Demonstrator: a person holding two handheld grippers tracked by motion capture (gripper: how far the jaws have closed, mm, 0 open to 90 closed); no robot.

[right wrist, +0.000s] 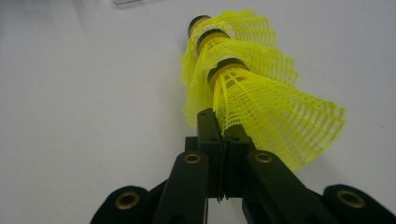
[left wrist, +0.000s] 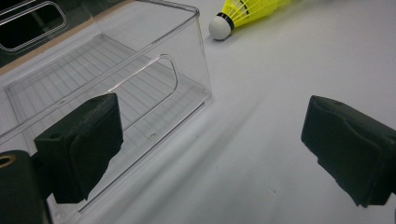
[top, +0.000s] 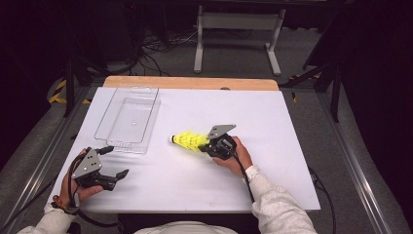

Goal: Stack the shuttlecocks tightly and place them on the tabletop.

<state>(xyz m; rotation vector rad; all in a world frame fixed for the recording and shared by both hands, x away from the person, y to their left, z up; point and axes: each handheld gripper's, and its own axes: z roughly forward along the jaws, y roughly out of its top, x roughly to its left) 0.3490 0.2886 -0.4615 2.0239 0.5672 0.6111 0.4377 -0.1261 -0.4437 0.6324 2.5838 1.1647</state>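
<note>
Yellow shuttlecocks (right wrist: 243, 88), nested in a stack, pinched by the skirt in the right gripper (right wrist: 223, 135) for carrying toward the clear bin (left wrist: 140, 70); left gripper (left wrist: 210, 149) gapes wide, idle.

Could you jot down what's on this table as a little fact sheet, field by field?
Held item: stack of yellow shuttlecocks, nested, white cork tip pointing left
Right gripper: shut on the skirt of the nearest shuttlecock
Left gripper: open, nothing between its jaws
Container: clear plastic bin, nothing inside, at the table's left
Surface: white table
</note>
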